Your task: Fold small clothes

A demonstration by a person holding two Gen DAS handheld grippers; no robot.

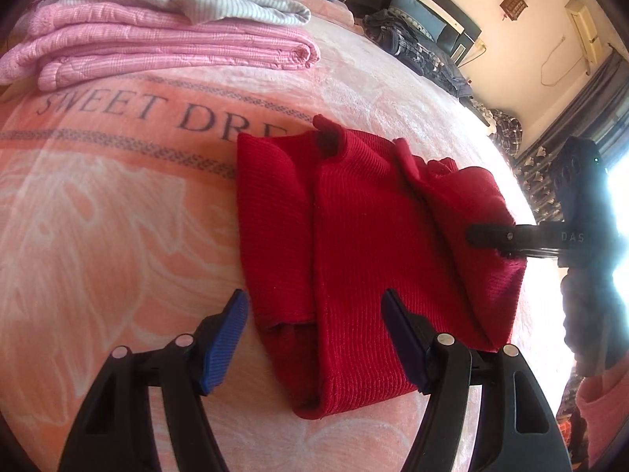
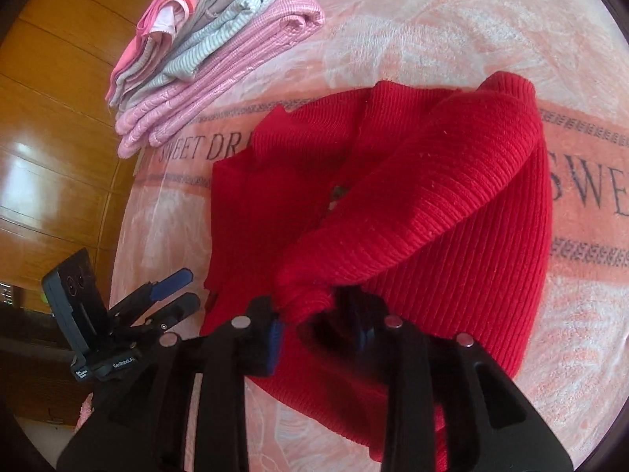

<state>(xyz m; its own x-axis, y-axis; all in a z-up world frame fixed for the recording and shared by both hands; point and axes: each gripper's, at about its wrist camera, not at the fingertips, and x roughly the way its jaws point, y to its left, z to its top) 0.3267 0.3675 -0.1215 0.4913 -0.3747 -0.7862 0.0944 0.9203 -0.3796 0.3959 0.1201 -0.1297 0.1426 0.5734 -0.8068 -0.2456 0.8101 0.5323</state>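
The red knitted garment [image 1: 354, 244] lies on the peach blanket [image 1: 118, 216], near the centre of the left wrist view and just below the printed lettering. One side panel is already turned inward along a vertical crease.

Right gripper [image 2: 318, 314]: jaws closed on a bunched sleeve end [image 2: 302, 295], which is raised off the garment body. The lifted hold keeps the sleeve free of the fabric beneath – likely so it can be carried across toward the centre as the second inward fold.

Left gripper [image 1: 314, 338]: jaws wide, straddling the near hem without gripping it. This position probably keeps it ready to pin or steady the hem while the sleeve travels.

A stack of folded clothes [image 1: 165, 31] sits at 11 o'clock, well apart from the garment – presumably the destination for finished items.

Limits of view:
- The right gripper's pads are largely buried in fabric; depth of bite cannot be determined.
- The garment's neckline and far sleeve are hard to make out.
- The lower hem is partly cut off behind the gripper bodies.
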